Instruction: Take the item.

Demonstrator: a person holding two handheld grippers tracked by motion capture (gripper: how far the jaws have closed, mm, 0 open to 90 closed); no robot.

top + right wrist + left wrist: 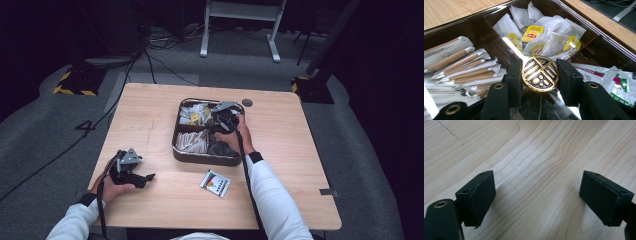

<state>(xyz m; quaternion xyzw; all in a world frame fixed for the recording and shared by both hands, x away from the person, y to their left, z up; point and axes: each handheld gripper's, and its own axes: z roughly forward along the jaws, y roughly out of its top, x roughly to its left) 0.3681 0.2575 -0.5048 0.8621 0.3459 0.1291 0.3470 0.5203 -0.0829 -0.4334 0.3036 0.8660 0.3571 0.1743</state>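
Right now my left gripper (pixel 145 178) rests near the bench's (pixel 150 115) near left corner, jaws standing wide apart over bare wood with nothing between them. A small printed packet (pixel 215 183) lies flat toward the near edge, just in front of the tray (pixel 176 145).

Farther in, my right gripper (pixel 540 75) is over the tray at the bench's middle, and its jaws are clamped on a round gold-and-black disc (pixel 540 74), one pad on each side of the rim. The disc hangs above the tray's near right compartment, clear of the sachets below. It looks to me like a foil-wrapped piece: light, fairly rigid across its face, but glossy, so I judge it could slip or dent if squeezed hard. Holding it edge to edge across the widest part, as now, seems the safest grip.

Beyond it, paper-wrapped sticks (pixel 461 66) fill the left compartment and tea bags (pixel 549 35) with yellow tags pile in the far one; those are soft and would crumple easily.
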